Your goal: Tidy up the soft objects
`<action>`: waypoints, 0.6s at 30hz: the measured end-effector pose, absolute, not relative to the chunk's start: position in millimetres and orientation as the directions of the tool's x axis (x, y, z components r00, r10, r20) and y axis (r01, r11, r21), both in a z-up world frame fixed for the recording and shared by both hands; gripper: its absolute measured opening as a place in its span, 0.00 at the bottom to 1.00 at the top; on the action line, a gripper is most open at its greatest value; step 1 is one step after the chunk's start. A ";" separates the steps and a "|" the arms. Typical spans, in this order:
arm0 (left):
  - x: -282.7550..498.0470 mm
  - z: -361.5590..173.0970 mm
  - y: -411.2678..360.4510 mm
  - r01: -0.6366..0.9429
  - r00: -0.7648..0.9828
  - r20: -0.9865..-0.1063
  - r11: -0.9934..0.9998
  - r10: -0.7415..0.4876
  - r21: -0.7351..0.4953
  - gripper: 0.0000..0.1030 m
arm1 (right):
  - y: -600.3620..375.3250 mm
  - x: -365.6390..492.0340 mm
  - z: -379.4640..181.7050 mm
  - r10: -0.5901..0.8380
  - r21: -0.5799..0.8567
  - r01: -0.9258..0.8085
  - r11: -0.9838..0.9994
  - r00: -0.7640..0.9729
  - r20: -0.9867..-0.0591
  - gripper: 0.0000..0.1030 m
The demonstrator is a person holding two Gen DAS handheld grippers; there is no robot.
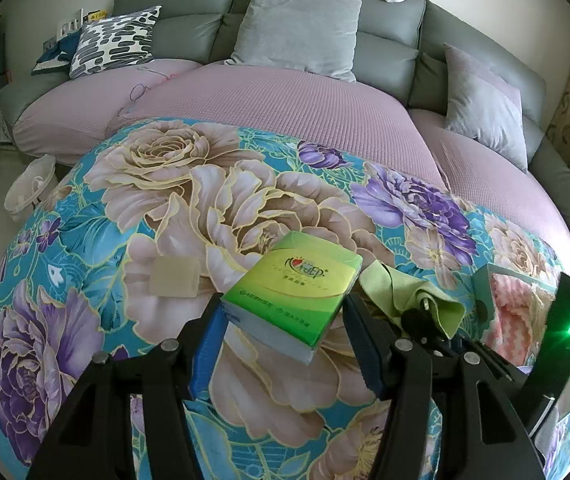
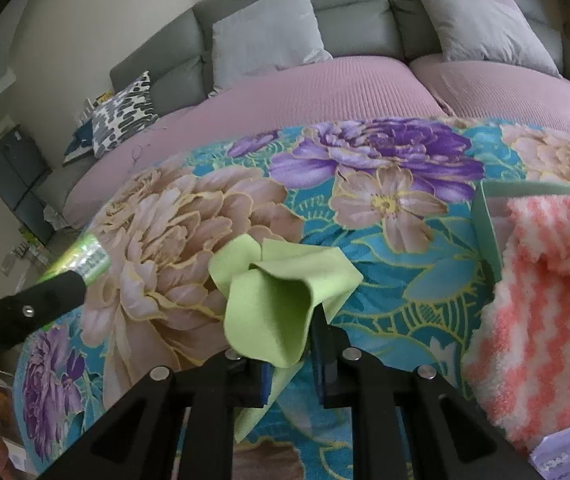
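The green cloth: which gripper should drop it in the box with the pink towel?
Probably the right. The right gripper already pinches the green cloth, and the box with the pink towel sits right beside it. The left gripper is busy holding the tissue pack.

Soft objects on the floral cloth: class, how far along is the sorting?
Done: a pink striped towel already sits in the green box. In hand: the left gripper holds the tissue pack; the right gripper pinches the green cloth. Left: the beige pad lies untouched.
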State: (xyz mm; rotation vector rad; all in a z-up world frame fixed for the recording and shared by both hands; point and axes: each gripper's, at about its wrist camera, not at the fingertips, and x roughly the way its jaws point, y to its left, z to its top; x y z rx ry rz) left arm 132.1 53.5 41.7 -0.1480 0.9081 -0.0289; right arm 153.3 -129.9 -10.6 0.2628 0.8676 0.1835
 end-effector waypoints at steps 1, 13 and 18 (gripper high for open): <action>132.3 41.5 53.6 -0.037 0.616 -0.783 0.989 -0.088 -0.140 0.59 | -129.7 151.6 -7.4 0.267 0.303 -0.057 0.951 0.645 -0.716 0.16; 126.3 56.4 52.3 -0.023 0.651 -0.752 0.987 -0.104 -0.157 0.59 | -141.0 128.7 45.0 0.283 0.331 -0.093 0.939 0.756 -0.590 0.16; 124.6 61.0 44.3 0.003 0.658 -0.743 0.988 -0.120 -0.157 0.59 | -147.4 119.0 61.7 0.273 0.322 -0.097 0.942 0.778 -0.566 0.16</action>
